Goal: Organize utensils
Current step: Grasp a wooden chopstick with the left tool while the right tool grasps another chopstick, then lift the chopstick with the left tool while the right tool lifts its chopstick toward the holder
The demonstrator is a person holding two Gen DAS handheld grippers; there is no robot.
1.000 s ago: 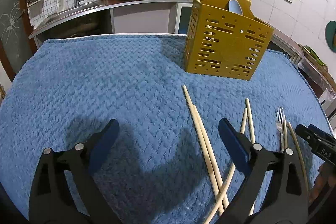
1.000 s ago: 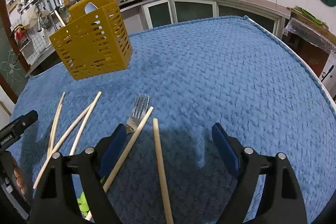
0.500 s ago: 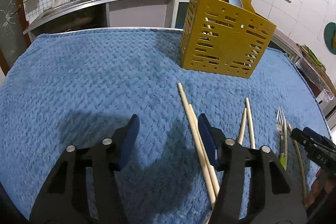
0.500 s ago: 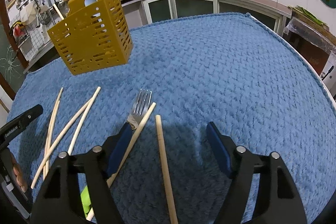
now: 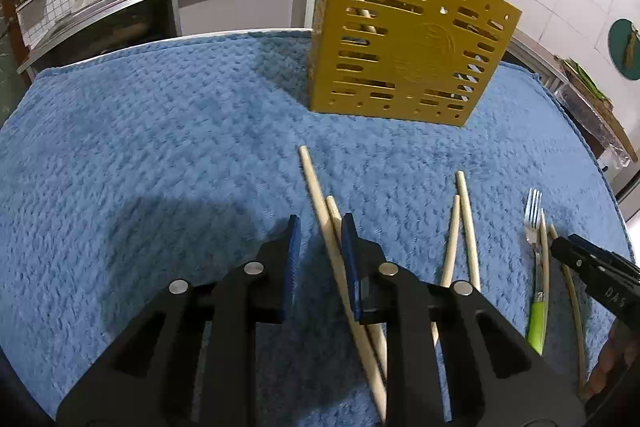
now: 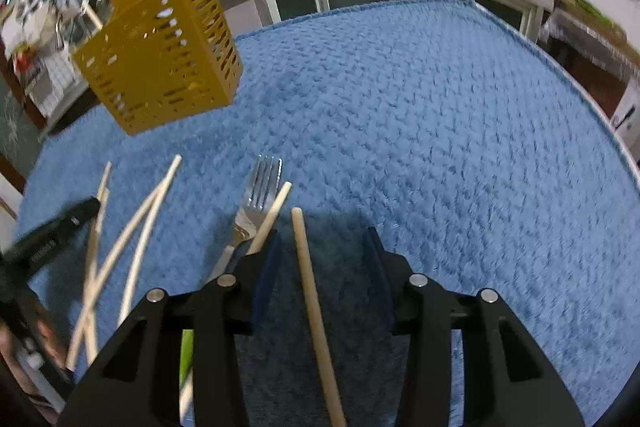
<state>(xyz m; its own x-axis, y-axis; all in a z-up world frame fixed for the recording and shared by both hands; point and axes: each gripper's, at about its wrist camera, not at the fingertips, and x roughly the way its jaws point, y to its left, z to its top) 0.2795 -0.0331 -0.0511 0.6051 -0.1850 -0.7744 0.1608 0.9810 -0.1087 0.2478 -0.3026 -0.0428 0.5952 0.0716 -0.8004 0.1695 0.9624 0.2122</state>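
Blue towel [image 5: 160,147]: spread over the counter, likely to cushion the loose utensils and keep them from rolling.
Holder: yellow slotted caddy [image 5: 404,51] upright at the far side, one chopstick and a pale spoon already inside; the rest appear bound for it.
Left claw [image 5: 320,243]: jaws closing to a narrow gap around one wooden chopstick [image 5: 320,203], a second chopstick lying just beside the right pad; pads do not yet look pressed on the wood.
Right claw [image 6: 320,251]: jaws closing, about half wide, a single chopstick [image 6: 308,275] lying between them untouched.
Fork [image 6: 260,195]: green-handled, flat on the towel just left of the right claw, another chopstick crossing it.
Stage: judged early, with both claws low over the towel, each taking one stick.
Risk: the left claw may catch two sticks together.
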